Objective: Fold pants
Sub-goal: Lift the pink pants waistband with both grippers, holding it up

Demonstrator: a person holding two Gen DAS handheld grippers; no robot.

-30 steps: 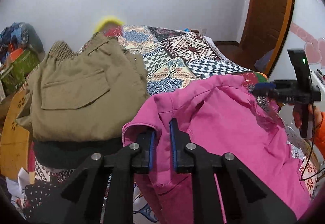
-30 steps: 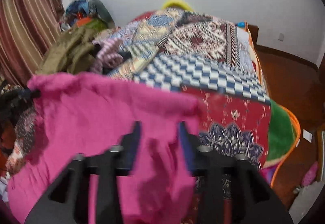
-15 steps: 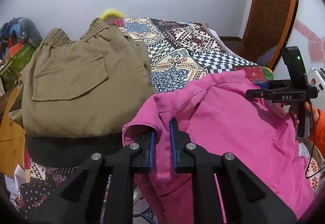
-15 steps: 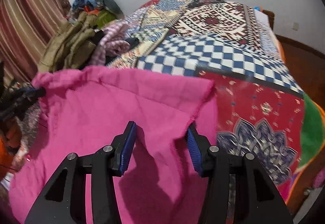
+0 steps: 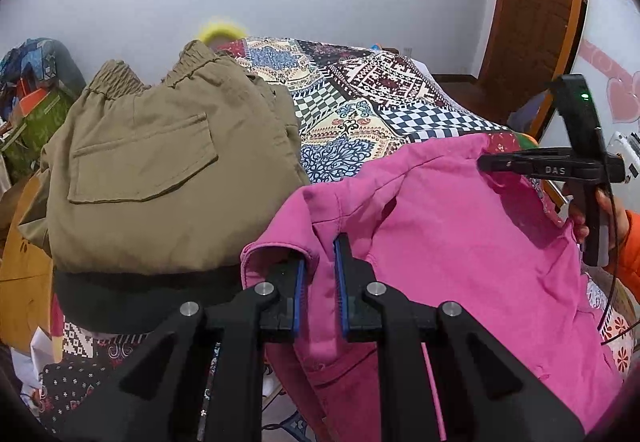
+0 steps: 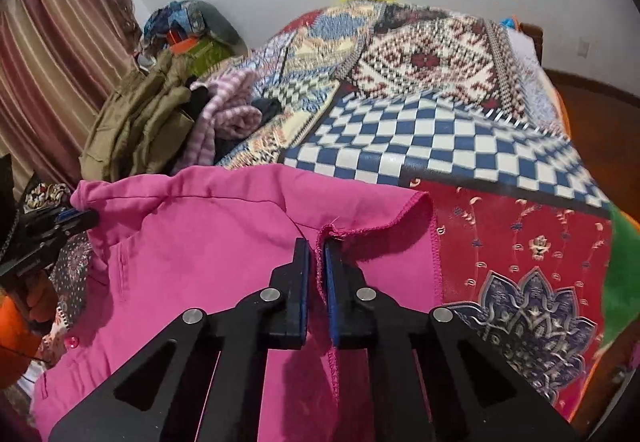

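White walls all round, patchwork bedspread (image 6: pixel 460 145) filling the room. Pink pants (image 5: pixel 460 242) spread across bedspread's near end. Khaki pants (image 5: pixel 160 177) folded beside. Left gripper (image 5: pixel 321 242) pinching waistband; right gripper (image 6: pixel 316 246) clamped on hem.

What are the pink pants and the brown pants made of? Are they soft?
The pink pants look like soft, matte woven cloth, maybe cotton: they drape and wrinkle, and the cut edge shows stitched thread. The brown pants look like thicker, matte cotton-like cloth with a sewn pocket and gathered stretchy waistband. The exact fibre can't be told.
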